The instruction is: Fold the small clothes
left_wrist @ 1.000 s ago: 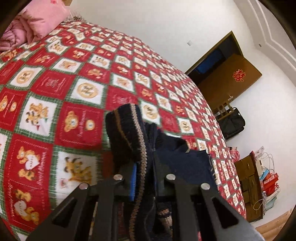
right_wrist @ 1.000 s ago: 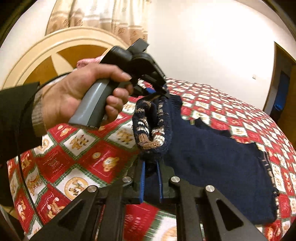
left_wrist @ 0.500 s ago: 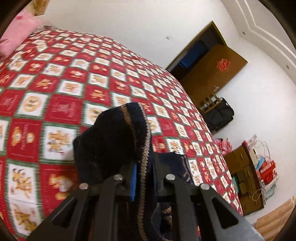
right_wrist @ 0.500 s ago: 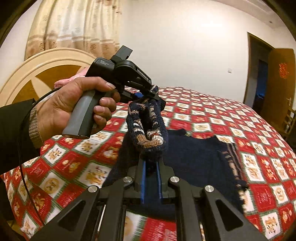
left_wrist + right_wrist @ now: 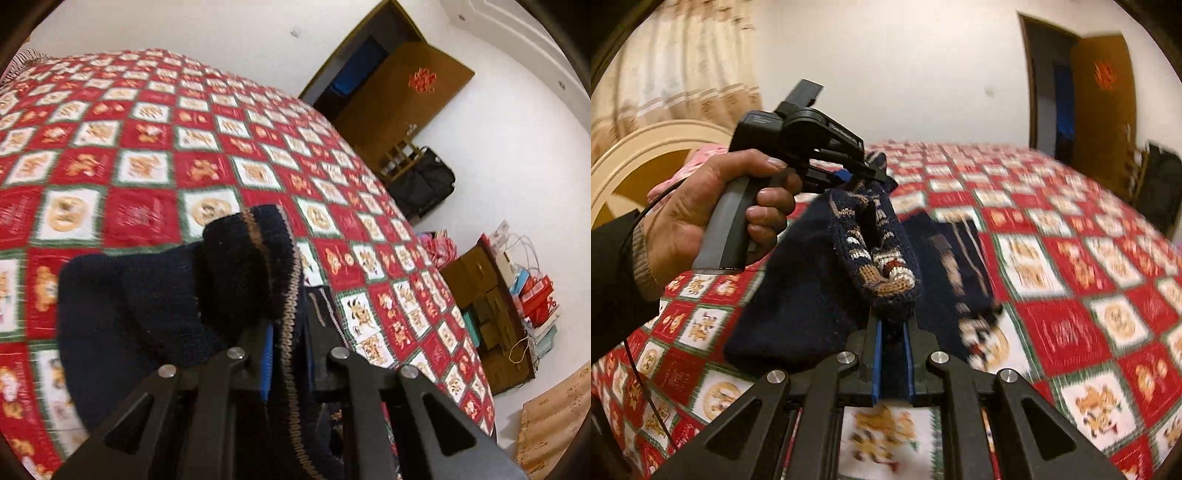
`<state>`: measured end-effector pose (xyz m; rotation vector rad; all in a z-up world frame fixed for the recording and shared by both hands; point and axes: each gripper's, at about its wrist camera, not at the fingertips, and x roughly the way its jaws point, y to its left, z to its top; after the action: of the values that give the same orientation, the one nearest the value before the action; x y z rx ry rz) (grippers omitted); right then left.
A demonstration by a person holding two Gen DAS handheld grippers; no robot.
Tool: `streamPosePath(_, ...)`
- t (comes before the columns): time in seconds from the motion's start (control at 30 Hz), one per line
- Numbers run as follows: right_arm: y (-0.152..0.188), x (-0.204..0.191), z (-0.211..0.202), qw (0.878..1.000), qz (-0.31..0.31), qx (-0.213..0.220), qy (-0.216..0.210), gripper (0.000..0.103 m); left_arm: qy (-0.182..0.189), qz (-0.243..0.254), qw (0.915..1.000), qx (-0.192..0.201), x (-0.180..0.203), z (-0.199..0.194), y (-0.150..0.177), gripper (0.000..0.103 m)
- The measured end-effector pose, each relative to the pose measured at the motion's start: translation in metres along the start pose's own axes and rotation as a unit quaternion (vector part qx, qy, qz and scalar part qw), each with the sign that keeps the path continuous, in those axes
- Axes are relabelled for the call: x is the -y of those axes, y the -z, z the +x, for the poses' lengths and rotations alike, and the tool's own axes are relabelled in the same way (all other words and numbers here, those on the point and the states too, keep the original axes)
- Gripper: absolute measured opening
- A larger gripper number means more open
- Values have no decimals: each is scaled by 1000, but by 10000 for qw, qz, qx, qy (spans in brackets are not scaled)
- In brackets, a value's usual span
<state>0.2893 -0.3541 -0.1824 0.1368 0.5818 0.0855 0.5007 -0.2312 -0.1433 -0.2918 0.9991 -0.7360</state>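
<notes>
The navy sweater [image 5: 812, 288] hangs above the red-and-white quilt [image 5: 1071, 325], lifted at two spots and sagging between them. The right gripper [image 5: 892, 332] is clenched on a bunched patterned edge of the knit, which bulges over its blue-lined jaws and hides their tips. The left gripper [image 5: 866, 177], held in the person's left hand [image 5: 713, 218], pinches another edge of the sweater higher above the quilt; in its own wrist view [image 5: 286, 332] a striped ribbed fold is clamped between the jaws and covers them almost fully. The far part of the sweater trails on the quilt, blurred. Beyond the quilt, a brown door [image 5: 402, 99] stands open; the quilt's squares are smeared.
</notes>
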Motion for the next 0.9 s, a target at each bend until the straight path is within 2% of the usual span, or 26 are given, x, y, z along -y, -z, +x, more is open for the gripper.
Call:
streamPosePath(0.17,12,32,3,9988,438,-214,25,8,-55,25,9997,-232,13,35,8,14)
streamPosePath(0.2,14,39,4,9981,545,-277,0,8,-22,43,9997,-258,15,39,9,9)
streamPosePath(0.23,15,44,7,9972,645,-381,-32,8,-33,92,9996,-283,19,42,9,9)
streamPosePath(0.3,20,59,12,9941,934,-547,-69,8,-205,234,9991,-285,28,46,9,11)
streamPosePath(0.43,27,80,6,9918,1155,-546,-21,8,-230,580,9979,-183,47,36,14,13)
streamPosePath(0.47,27,82,2,9918,1186,-476,-76,8,-229,760,9968,-104,53,27,18,15)
streamPosePath(0.5,25,83,-1,9921,1191,-393,-98,8,-295,1019,9944,17,59,13,26,24)
streamPosePath(0.53,23,83,-7,9928,1164,-264,-108,8,-396,1176,9922,124,61,1,33,38)
streamPosePath(0.57,21,82,-10,9932,1139,-188,-125,11,-429,1236,9910,268,61,-10,40,45)
streamPosePath(0.6,17,80,-13,9935,1112,-82,-212,18,-386,1274,9904,386,58,-22,48,55)
streamPosePath(0.63,12,78,-13,9935,1077,-34,-370,24,-419,1314,9895,430,55,-29,54,59)
streamPosePath(0.67,6,75,-11,9935,1025,-31,-494,39,-597,1383,9875,471,50,-42,68,59)
streamPosePath(0.7,1,73,-8,9933,995,-19,-580,46,-651,1409,9866,510,45,-50,78,59)
streamPosePath(0.73,-6,69,-5,9928,963,-1,-717,46,-687,1427,9859,532,42,-54,84,60)
streamPosePath(0.8,-15,61,5,9914,914,-106,-936,45,-1014,1513,9817,558,30,-65,109,62)
streamPosePath(0.87,-19,50,27,9924,765,-542,-791,45,-1177,1555,9791,584,20,-68,127,63)
streamPosePath(0.9,-18,49,39,9917,781,-731,-711,39,-1306,1561,9775,556,15,-69,136,63)
